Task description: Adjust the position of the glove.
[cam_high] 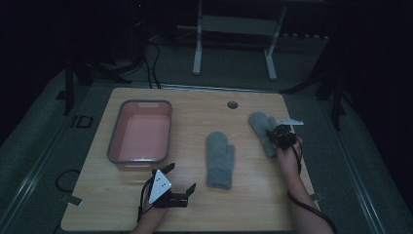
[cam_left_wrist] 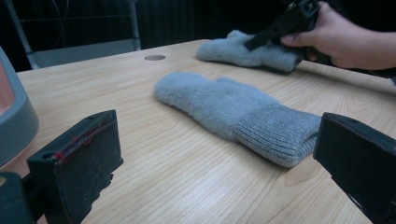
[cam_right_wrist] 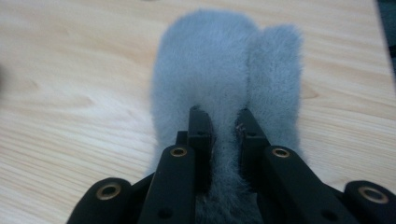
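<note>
Wooden table (cam_high: pixel 195 204), pale grain. Pink tray (cam_high: pixel 141 131), grey rim, far left. Fuzzy grey mitten (cam_high: pixel 220 160) lies flat at centre. Second mitten (cam_high: pixel 262 127) far right, pinched by right gripper (cam_high: pixel 278 135). Left gripper (cam_high: pixel 179 181) near left, jaws spread wide, holding nothing.

far mitten (cam_right_wrist: pixel 224 84) cuff: hidden under jaws | tray (cam_left_wrist: pixel 14 112): cut off left

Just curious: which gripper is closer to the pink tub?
Left. The left gripper hovers just in front of the pink tub, jaws open. The right gripper pinches a grey mitten across the table.
</note>
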Motion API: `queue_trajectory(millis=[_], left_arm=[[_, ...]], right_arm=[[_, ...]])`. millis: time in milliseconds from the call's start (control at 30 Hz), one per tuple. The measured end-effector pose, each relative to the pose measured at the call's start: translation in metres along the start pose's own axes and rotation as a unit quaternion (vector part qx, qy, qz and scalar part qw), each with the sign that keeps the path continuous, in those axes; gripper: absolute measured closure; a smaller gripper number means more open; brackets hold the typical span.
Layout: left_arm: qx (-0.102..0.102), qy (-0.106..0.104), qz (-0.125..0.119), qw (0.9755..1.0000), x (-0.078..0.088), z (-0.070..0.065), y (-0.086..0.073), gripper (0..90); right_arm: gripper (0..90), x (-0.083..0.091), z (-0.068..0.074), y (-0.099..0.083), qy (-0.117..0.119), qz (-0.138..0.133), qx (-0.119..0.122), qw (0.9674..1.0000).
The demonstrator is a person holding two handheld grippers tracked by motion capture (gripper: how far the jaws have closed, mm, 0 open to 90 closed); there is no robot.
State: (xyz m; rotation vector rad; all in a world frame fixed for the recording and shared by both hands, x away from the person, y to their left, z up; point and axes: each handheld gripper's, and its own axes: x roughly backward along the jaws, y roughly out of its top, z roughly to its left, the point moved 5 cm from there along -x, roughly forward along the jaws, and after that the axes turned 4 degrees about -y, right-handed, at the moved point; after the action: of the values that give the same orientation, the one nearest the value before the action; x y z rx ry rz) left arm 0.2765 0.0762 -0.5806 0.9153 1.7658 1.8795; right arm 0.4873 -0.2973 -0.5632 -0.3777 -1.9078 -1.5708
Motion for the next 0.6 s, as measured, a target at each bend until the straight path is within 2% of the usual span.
queue_trajectory(millis=[167,300,433,467,600], left_arm=[[-0.002,0.0,0.001,1.0,0.0,0.0,0.0,1.2],[-0.003,0.0,0.001,1.0,0.0,0.0,0.0,1.2],[-0.002,0.0,0.001,1.0,0.0,0.0,0.0,1.2],[-0.002,0.0,0.001,1.0,0.0,0.0,0.0,1.2],[0.0,0.001,0.001,1.0,0.0,0.0,0.0,1.2]], right_arm=[[80.7,0.031,0.004,0.009,-0.005,-0.026,-0.04,0.9988],[80.6,0.056,0.004,0.008,-0.031,-0.041,-0.056,0.9971],[80.7,0.076,0.007,-0.005,-0.043,-0.034,-0.083,0.9951],[80.7,0.08,0.009,-0.009,-0.048,-0.032,-0.082,0.995],[80.6,0.096,0.018,-0.025,-0.056,-0.03,-0.104,0.9926]])
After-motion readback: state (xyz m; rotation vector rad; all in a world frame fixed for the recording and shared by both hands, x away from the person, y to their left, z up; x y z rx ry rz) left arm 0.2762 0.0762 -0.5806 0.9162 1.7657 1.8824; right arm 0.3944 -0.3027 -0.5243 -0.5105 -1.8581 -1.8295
